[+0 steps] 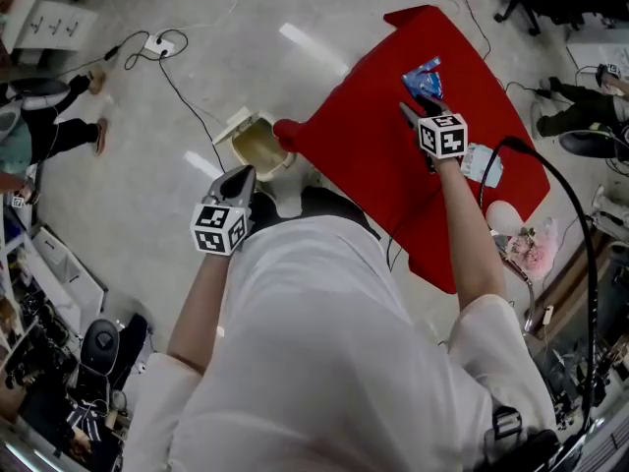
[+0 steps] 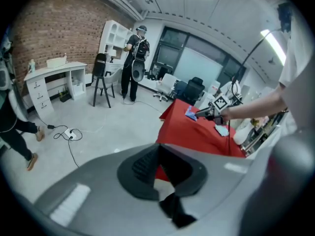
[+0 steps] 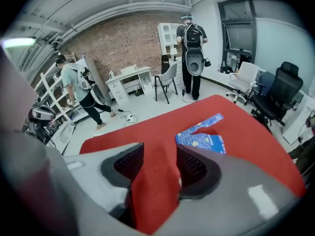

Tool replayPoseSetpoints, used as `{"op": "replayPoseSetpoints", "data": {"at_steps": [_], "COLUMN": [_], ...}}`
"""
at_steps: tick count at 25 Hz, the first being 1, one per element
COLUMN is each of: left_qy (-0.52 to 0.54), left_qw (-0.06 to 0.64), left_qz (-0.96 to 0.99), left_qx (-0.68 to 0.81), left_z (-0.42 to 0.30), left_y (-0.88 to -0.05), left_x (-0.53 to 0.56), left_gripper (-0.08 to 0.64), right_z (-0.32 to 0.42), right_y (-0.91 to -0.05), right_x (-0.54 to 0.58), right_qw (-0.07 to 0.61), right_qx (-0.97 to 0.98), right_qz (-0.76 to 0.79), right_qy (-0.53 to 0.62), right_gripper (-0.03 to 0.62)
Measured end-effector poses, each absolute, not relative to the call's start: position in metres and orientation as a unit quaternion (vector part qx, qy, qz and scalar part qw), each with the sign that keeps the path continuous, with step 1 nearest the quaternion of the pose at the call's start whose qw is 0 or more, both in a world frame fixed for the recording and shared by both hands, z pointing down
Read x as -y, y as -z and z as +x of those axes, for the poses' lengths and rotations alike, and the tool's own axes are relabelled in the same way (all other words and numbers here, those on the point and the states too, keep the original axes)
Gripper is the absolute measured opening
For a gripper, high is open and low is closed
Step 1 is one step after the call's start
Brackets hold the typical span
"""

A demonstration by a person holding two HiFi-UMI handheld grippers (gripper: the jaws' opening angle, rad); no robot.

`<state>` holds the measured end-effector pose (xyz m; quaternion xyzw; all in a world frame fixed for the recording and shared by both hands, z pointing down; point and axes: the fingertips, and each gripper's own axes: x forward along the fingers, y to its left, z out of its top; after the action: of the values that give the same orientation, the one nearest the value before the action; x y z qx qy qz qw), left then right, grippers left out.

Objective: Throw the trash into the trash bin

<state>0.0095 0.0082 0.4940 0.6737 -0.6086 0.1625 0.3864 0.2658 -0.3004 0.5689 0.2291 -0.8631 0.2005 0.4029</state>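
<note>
A blue printed wrapper lies flat on the red table, near its far edge. My right gripper hovers just short of it, open, with only red cloth showing between its fingers. In the right gripper view the wrapper sits just beyond the right finger. The beige trash bin stands on the floor at the table's left corner, lid flipped open. My left gripper hangs beside the bin, slightly open and empty. The left gripper view shows the wrapper and right gripper across the table.
A pale blue packet lies on the table to the right of my right gripper. A pink bag and cluttered gear sit off the table's right side. A power strip with cables is on the floor. A person stands far back.
</note>
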Motion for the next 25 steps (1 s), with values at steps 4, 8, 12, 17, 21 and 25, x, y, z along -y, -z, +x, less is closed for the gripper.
{"op": "replayPoseSetpoints", "data": {"at_steps": [4, 8, 12, 17, 21, 25], "left_qy": [-0.165, -0.166, -0.165, -0.166, -0.163, -0.159], "left_qw": [0.391, 0.394, 0.401, 0.409, 0.413, 0.412], "left_qz": [0.668, 0.662, 0.653, 0.64, 0.635, 0.637], "left_qx": [0.611, 0.615, 0.621, 0.629, 0.633, 0.632], "left_z": [0.018, 0.023, 0.022, 0.022, 0.022, 0.025], "left_y": [-0.496, -0.503, -0.51, -0.512, -0.514, -0.514], "left_x": [-0.003, -0.004, -0.01, -0.021, -0.028, -0.03], "left_gripper": [0.005, 0.005, 0.005, 0.005, 0.004, 0.005], "right_z": [0.283, 0.294, 0.301, 0.306, 0.306, 0.31], "right_y": [-0.574, -0.593, -0.614, -0.629, -0.627, -0.623], "right_x": [0.332, 0.358, 0.374, 0.383, 0.383, 0.378], "right_qw": [0.416, 0.435, 0.462, 0.484, 0.487, 0.489], "right_qx": [0.852, 0.835, 0.816, 0.801, 0.799, 0.796], "right_qz": [0.264, 0.292, 0.305, 0.308, 0.314, 0.32], "right_qy": [-0.179, -0.168, -0.165, -0.168, -0.162, -0.155], "right_gripper": [0.253, 0.307, 0.371, 0.393, 0.319, 0.271]}}
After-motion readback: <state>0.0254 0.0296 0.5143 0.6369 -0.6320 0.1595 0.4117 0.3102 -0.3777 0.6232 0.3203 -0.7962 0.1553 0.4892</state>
